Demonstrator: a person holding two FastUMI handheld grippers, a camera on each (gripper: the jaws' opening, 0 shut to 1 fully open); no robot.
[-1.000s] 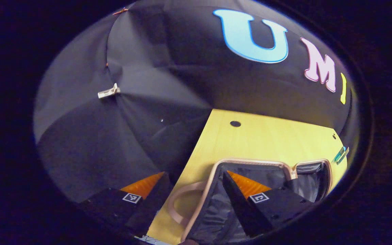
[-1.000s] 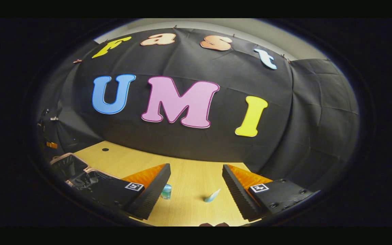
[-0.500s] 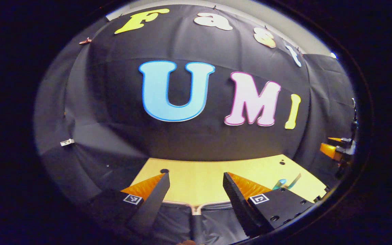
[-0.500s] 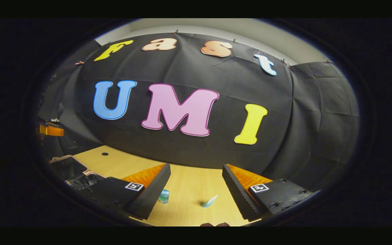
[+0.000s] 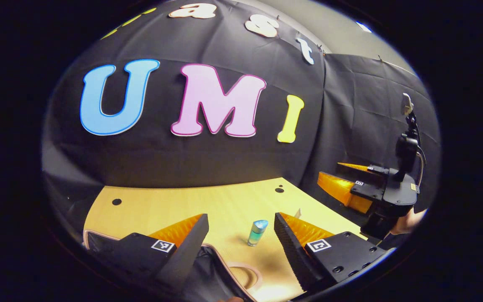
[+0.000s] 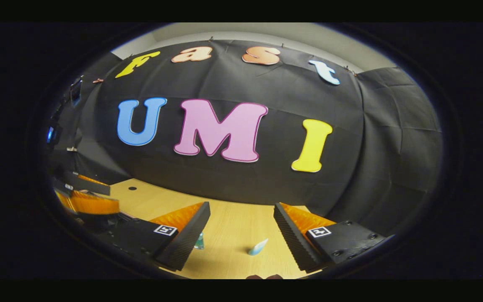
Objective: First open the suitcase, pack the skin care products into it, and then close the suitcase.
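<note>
You swung the left gripper (image 5: 241, 235) off the open suitcase (image 5: 220, 262) toward the blue bottle (image 5: 257, 232) on the table (image 5: 224, 205), fingers wide apart, holding nothing. Your right gripper (image 6: 241, 228) hung just as open and empty near the small tube (image 6: 258, 247). Looks like packing was next.

Left hand-held gripper (image 5: 241, 241) jaws apart, empty; right hand-held gripper (image 6: 241, 233) likewise.
</note>
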